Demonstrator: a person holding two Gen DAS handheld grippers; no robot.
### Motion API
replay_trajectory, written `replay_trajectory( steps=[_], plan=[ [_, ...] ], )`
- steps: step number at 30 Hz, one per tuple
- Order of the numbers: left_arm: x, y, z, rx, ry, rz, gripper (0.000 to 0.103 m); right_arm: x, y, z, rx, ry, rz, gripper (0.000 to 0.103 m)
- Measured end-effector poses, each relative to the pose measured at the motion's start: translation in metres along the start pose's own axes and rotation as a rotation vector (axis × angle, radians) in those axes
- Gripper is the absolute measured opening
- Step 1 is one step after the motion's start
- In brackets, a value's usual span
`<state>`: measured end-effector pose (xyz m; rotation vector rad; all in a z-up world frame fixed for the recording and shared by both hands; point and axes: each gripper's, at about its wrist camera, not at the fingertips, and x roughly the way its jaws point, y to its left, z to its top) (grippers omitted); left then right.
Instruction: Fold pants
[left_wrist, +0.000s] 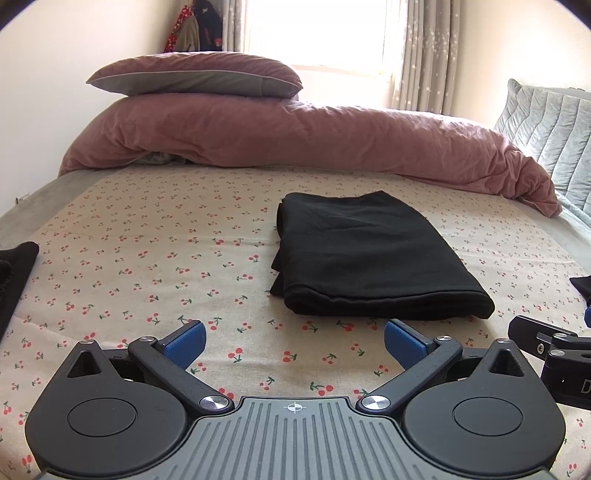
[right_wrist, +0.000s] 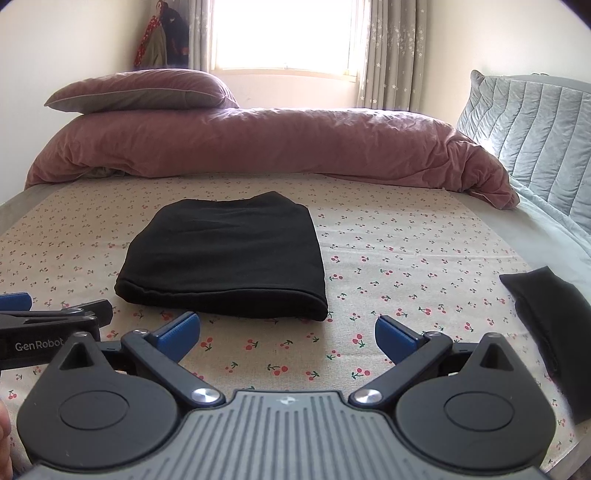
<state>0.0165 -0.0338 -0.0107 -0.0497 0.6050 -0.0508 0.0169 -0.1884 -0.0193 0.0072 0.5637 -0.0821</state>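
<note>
Black pants (left_wrist: 365, 254) lie folded into a compact rectangle on the cherry-print sheet (left_wrist: 147, 266); in the right wrist view the same pants (right_wrist: 229, 254) sit left of centre. My left gripper (left_wrist: 294, 341) hovers just short of the near fold, open, nothing between its blue pads. My right gripper (right_wrist: 287, 334) is also open and empty, a little in front of the pants' near right corner. Each gripper shows at the edge of the other's view: the right gripper (left_wrist: 546, 343) and the left gripper (right_wrist: 55, 321).
A pink duvet (left_wrist: 295, 140) with a pillow (left_wrist: 195, 75) on top runs across the far side of the bed. A grey quilted cushion (right_wrist: 532, 122) stands at the right. Other black garments lie at the left edge (left_wrist: 14, 273) and right (right_wrist: 550, 325).
</note>
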Motion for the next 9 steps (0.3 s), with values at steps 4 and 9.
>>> replay_trajectory(
  steps=[4,9],
  plan=[
    [-0.0007,0.0,0.0003,-0.005,-0.002,-0.006,0.103,0.0001,0.0004,0.0,0.0,0.001,0.001,0.096],
    [0.0001,-0.0015,-0.0005,0.0,0.004,-0.005,0.103,-0.0004,-0.0005,-0.0004,0.0,-0.001,0.006,0.096]
  ],
)
